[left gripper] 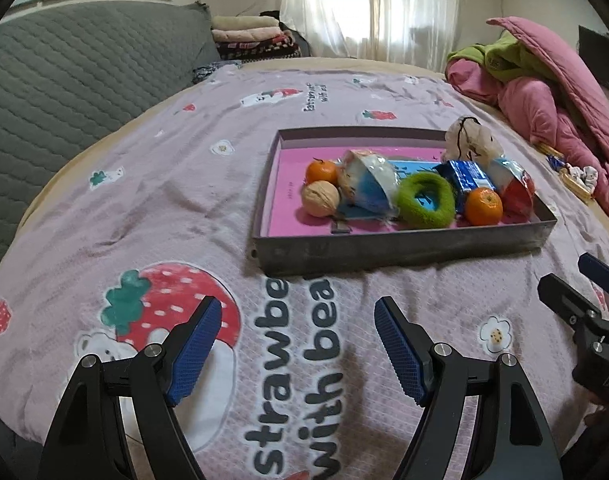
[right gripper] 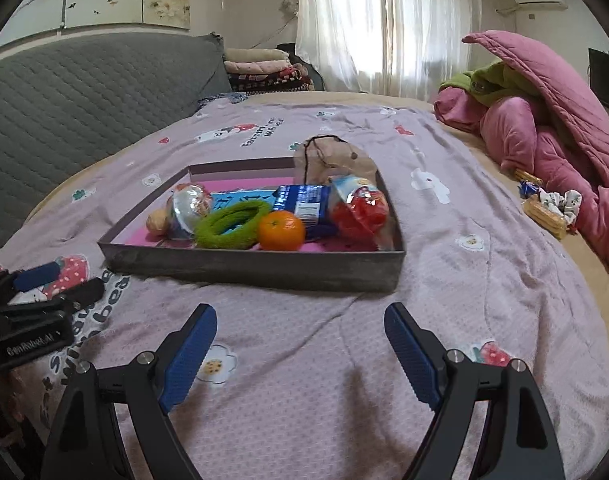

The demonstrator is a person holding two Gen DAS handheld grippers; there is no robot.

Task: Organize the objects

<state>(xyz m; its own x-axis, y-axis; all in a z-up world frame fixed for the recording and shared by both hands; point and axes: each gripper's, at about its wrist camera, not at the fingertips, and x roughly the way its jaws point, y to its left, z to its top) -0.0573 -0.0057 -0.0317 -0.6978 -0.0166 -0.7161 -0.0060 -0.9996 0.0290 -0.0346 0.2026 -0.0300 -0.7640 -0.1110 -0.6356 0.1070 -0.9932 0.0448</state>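
Note:
A shallow grey tray [left gripper: 404,246] [right gripper: 248,266] with a pink floor sits on the bed. Inside lie two oranges [left gripper: 483,206] [left gripper: 321,171], the nearer one also in the right wrist view [right gripper: 281,230], a walnut [left gripper: 320,198], a green fuzzy ring [left gripper: 426,200] [right gripper: 232,225], a blue packet [left gripper: 466,176] [right gripper: 304,200], clear snack bags [left gripper: 370,184] [right gripper: 360,210] and a pale drawstring pouch [left gripper: 470,140] [right gripper: 332,158]. My left gripper [left gripper: 296,322] hovers open over the blanket short of the tray. My right gripper [right gripper: 300,326] is open too, empty, near the tray's front wall.
The pink strawberry-print blanket [left gripper: 144,208] covers the bed. A heap of pink and green bedding [right gripper: 544,120] lies at the right, with biscuits and small wrappers [right gripper: 544,210] beside it. A grey quilted headboard [right gripper: 84,100] rises at the left, folded blankets [right gripper: 264,66] behind.

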